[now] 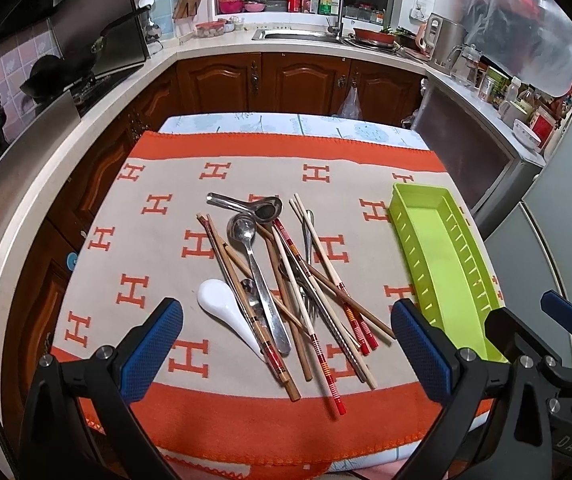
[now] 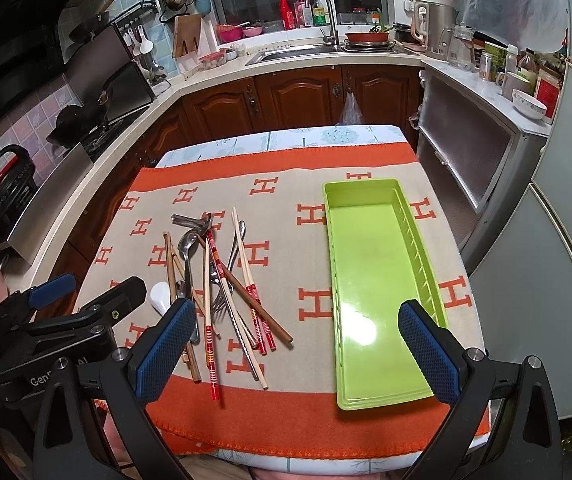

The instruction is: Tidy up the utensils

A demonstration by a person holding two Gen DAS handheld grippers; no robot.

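Two spread grippers, left (image 1: 286, 344) and right (image 2: 297, 344), over tangled chopsticks (image 1: 305, 280), slotted green tray (image 2: 373, 280).

— Where are we?
— A home kitchen. We see the sink (image 2: 286, 54) with its tall faucet (image 2: 321, 12) under the window.
— And left of the sink?
— A wok (image 1: 52, 76) on the stove, a cutting board (image 2: 187, 36) against the tiles.
— Below it?
— Brown wooden cabinets (image 2: 297, 96). To its right, a kettle (image 2: 433, 28) and a fridge (image 2: 565, 240).
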